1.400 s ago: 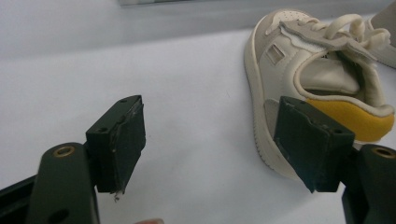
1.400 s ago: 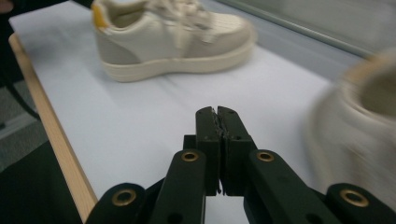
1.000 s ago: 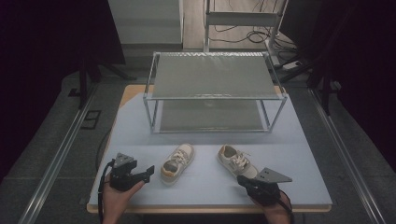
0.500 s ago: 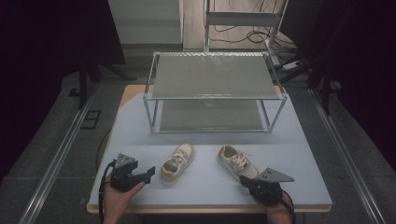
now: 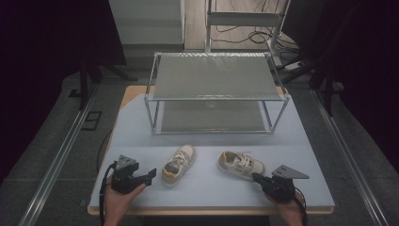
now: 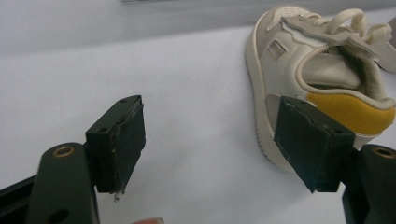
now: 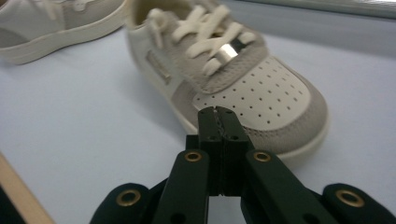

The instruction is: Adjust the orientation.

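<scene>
While the right gripper (image 5: 256, 177), jaws together, noses the right shoe's (image 5: 241, 165) toe, we judge approach underway. The left gripper (image 5: 151, 173), jaws apart, sits at nine o'clock of the left shoe (image 5: 179, 164). Next: open right jaws.

Two small cream-and-grey laced shoes, left shoe (image 5: 179, 165) with yellow heel, right shoe (image 5: 241, 165), lie upright, apart, on the table.
</scene>
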Demonstrator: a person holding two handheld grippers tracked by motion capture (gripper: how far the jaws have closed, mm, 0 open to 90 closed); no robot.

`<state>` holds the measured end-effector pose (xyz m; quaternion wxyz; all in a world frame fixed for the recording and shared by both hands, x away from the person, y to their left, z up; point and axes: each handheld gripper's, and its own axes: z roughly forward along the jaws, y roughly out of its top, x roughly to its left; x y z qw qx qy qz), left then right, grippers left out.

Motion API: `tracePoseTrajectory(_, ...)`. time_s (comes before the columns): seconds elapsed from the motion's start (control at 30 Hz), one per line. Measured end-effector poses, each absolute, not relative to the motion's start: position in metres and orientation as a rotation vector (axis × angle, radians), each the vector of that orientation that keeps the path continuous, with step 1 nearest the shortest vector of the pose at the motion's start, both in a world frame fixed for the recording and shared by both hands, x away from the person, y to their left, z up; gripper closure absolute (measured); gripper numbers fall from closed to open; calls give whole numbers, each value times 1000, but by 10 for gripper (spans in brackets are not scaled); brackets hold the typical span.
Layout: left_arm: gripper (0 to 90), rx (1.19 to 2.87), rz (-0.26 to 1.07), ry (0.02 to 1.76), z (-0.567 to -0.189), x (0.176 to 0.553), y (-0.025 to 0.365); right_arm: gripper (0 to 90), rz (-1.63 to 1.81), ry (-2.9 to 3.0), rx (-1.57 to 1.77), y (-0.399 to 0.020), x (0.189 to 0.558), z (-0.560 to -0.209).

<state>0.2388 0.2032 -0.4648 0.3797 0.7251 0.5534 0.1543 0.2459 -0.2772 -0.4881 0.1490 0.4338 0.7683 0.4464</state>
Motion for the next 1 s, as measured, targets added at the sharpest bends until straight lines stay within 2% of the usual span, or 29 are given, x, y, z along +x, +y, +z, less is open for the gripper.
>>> tracePoseTrajectory(0.3, 246, 1857, 391, 1411, -466, 240, 201, 894, 1236, 2126, 1340, -296, 268, -489)
tracePoseTrajectory(0.67, 246, 1863, 396, 1412, -466, 239, 200, 894, 1177, 2112, 1351, -289, 303, -491)
tracePoseTrajectory(0.8, 246, 1863, 392, 1405, -466, 239, 199, 893, 1193, 2107, 1357, -291, 303, -493)
tracePoseTrajectory(1.0, 246, 1864, 392, 1401, -465, 239, 199, 893, 1265, 2074, 1292, -291, 279, -471)
